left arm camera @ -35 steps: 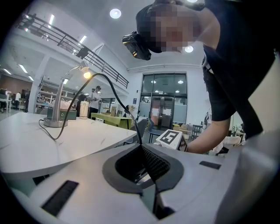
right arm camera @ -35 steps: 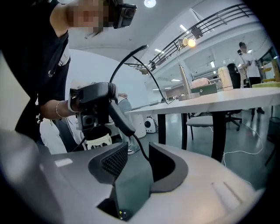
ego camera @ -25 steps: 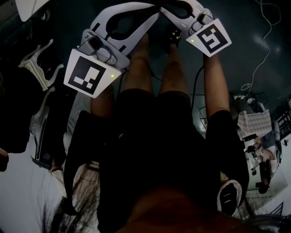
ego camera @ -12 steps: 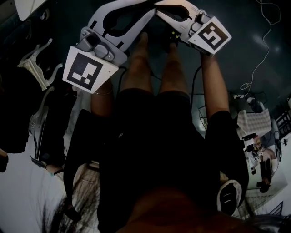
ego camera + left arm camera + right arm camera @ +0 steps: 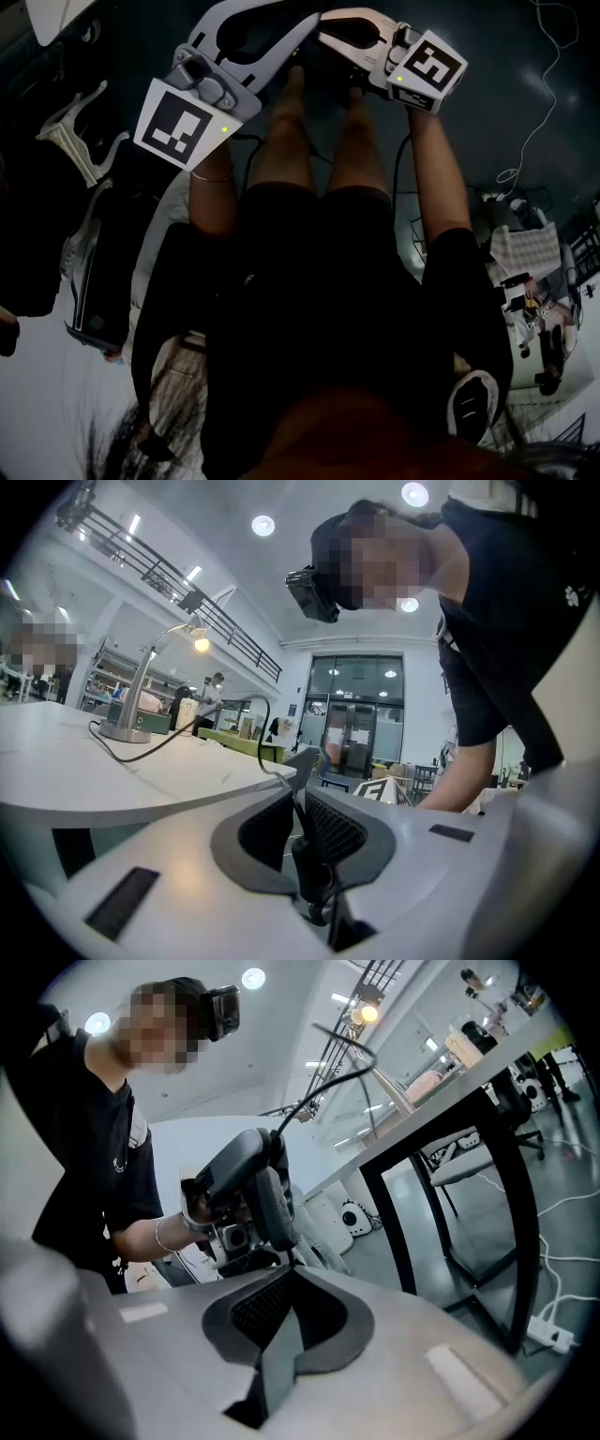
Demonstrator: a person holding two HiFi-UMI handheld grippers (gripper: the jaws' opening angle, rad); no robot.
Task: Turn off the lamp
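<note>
White tabletop (image 5: pixel 141 780) spreads out to the left of your left claw (image 5: pixel 305 766), and far along it the silver lamp (image 5: pixel 142 682) stands upright on its base. Its bulb is lit and a dark cable (image 5: pixel 216 719) trails from it towards the table's near edge. Your left claw is pressed together to the tips with nothing in it, and your right claw (image 5: pixel 286 1265) is likewise closed and empty, both held up over your knees with their tips near each other.

Black short-sleeved T-shirt (image 5: pixel 328 281), thin wrist bracelet (image 5: pixel 211 176), pale grey tongs (image 5: pixel 300 761) — black-and-white marker cubes (image 5: pixel 183 122).
</note>
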